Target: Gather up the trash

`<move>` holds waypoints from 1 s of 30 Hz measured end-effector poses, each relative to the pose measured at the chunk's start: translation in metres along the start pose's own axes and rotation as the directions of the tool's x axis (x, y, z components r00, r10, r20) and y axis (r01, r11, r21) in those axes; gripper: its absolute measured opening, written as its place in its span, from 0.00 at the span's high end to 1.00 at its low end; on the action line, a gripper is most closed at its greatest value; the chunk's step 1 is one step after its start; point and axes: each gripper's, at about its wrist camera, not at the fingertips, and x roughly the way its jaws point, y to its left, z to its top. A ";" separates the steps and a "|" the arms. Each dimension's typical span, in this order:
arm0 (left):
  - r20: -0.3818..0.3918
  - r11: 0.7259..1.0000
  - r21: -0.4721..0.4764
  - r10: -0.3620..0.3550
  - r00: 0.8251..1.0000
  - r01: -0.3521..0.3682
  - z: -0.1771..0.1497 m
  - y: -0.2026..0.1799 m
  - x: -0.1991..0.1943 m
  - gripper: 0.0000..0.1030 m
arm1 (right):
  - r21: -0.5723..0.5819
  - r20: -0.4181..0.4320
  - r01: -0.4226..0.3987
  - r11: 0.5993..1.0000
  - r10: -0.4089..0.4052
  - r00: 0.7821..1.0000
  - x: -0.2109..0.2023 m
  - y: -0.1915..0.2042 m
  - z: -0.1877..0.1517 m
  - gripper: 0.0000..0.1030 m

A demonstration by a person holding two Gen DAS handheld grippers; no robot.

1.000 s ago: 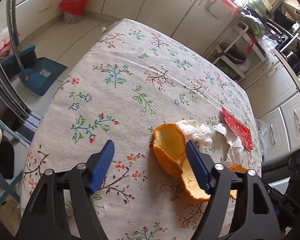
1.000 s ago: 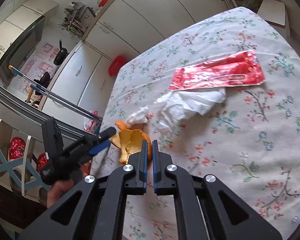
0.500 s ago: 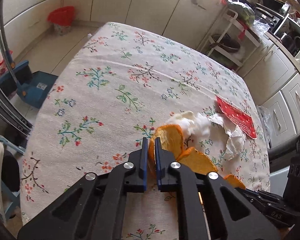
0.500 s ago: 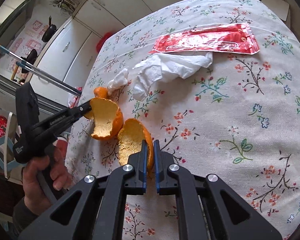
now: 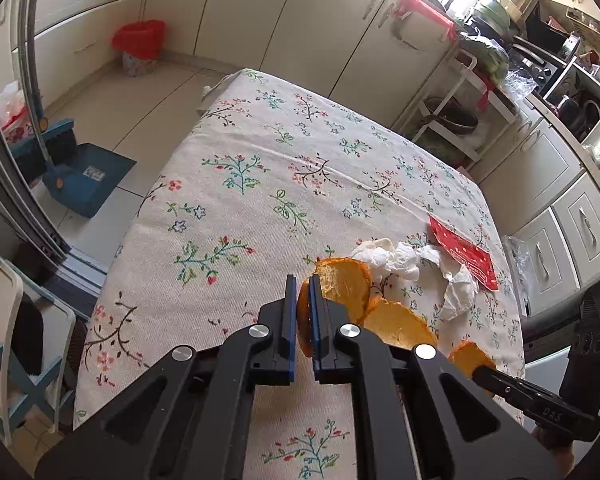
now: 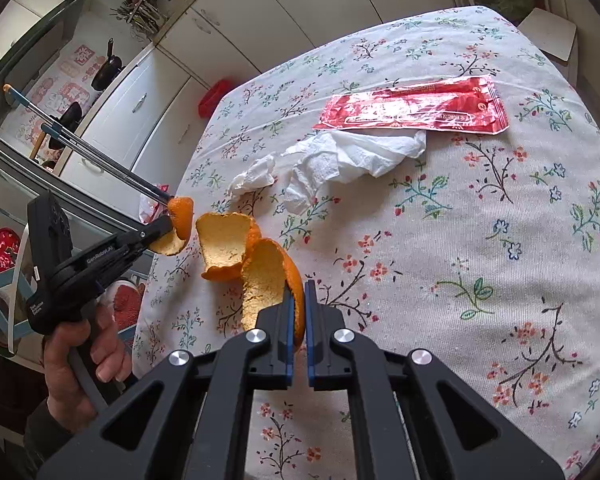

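A curled strip of orange peel (image 6: 224, 244) hangs above the flowered tablecloth (image 6: 460, 240), held at both ends. My right gripper (image 6: 299, 288) is shut on its near end. My left gripper (image 5: 302, 280) is shut on the other end, and the peel (image 5: 346, 288) curves away to its right. From the right wrist view the left gripper (image 6: 168, 224) comes in from the left, with a hand (image 6: 80, 352) on its handle. Crumpled white tissue (image 6: 352, 156) and a flat red wrapper (image 6: 412, 110) lie further back on the table.
A red-lined bin (image 5: 138, 40) stands on the floor by the cabinets beyond the table's far corner. A blue dustpan and brush (image 5: 84, 184) lean at the left. A white rack (image 5: 452, 120) with pots stands past the far right edge.
My left gripper, open a second ago, has shut on the peel's end and risen. The peel has come up off the cloth between the two grippers. The right gripper stayed shut.
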 end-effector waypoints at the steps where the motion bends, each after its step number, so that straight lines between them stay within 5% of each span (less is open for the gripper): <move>1: -0.002 1.000 -0.002 -0.002 1.000 0.002 -0.002 0.001 -0.001 0.95 | 0.002 0.001 -0.001 1.000 0.001 1.000 0.000 0.000 -0.001 0.95; 10: -0.007 1.000 -0.005 -0.011 1.000 0.011 -0.014 0.002 -0.005 0.95 | 0.017 -0.009 0.039 0.999 -0.039 0.999 0.004 -0.008 -0.006 0.95; 15: -0.010 1.000 -0.004 -0.018 1.000 0.018 -0.013 0.002 -0.006 0.95 | -0.012 0.031 0.124 0.992 -0.124 0.992 0.001 -0.007 0.010 0.76; 18: -0.012 1.000 -0.002 -0.022 1.000 0.022 -0.012 0.001 -0.005 0.95 | -0.084 0.125 0.237 0.968 -0.226 0.966 -0.012 0.001 0.026 0.72; 22: -0.012 0.999 0.001 -0.034 0.999 0.034 -0.010 -0.001 -0.007 0.95 | -0.171 0.232 0.409 0.897 -0.366 0.901 -0.015 -0.001 0.050 0.65; 30: -0.013 0.999 0.003 -0.047 0.999 0.047 -0.008 0.000 -0.010 0.95 | -0.276 0.207 0.429 0.860 -0.383 0.900 0.027 -0.015 0.095 0.51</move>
